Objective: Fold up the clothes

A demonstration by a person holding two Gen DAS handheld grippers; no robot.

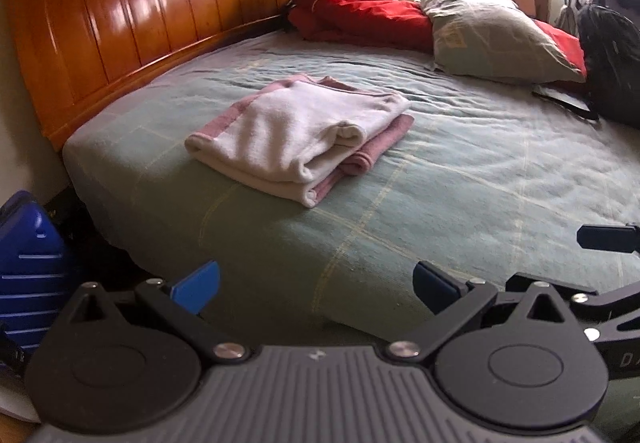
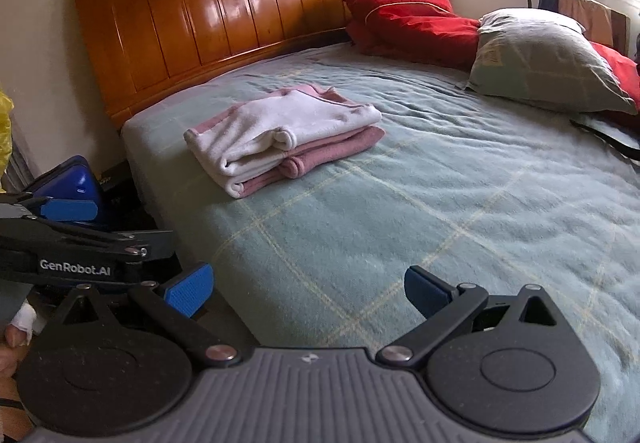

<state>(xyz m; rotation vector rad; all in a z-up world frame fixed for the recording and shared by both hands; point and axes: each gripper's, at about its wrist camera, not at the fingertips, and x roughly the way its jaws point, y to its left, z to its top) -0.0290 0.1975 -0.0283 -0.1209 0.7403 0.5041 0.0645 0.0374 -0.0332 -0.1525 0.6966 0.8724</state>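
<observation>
A folded pink and white garment (image 1: 300,135) lies on the green checked bed cover (image 1: 460,179), near the bed's left edge; it also shows in the right wrist view (image 2: 284,139). My left gripper (image 1: 316,287) is open and empty, held back over the bed's near corner, well short of the garment. My right gripper (image 2: 308,291) is open and empty, also held back over the near part of the bed. The left gripper shows at the left edge of the right wrist view (image 2: 68,239). Part of the right gripper shows at the right edge of the left wrist view (image 1: 608,239).
A wooden headboard (image 1: 132,23) stands behind the bed. Red bedding (image 1: 352,3) and a grey pillow (image 1: 496,35) lie at the far side. A black bag (image 1: 612,59) sits at the right. A blue suitcase (image 1: 28,275) stands on the floor at the left.
</observation>
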